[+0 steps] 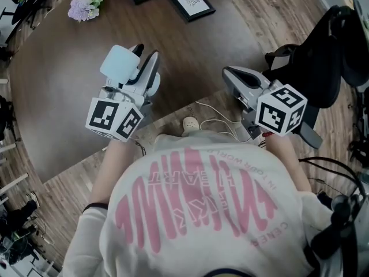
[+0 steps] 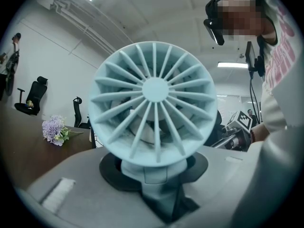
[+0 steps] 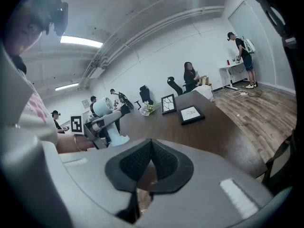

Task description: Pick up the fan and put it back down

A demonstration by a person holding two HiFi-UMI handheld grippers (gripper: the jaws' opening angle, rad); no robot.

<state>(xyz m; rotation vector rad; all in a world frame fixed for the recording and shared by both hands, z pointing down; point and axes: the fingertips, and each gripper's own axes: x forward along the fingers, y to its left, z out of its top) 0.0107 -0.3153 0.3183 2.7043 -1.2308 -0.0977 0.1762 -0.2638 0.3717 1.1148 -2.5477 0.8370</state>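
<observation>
Pale blue fan (image 2: 154, 103) is upright, clamped by its neck in the left gripper (image 1: 145, 56) over the near edge of the dark counter (image 1: 69, 108). Can't tell if its base touches. Right gripper (image 1: 232, 74) is pinched closed on nothing.

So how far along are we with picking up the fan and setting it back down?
Pickup looks done: the left gripper is clamped on the fan by its neck. In hand: the set-down; in the right gripper view its base is at or just above the table, can't tell which. Left: release. The right gripper is shut, empty.
</observation>
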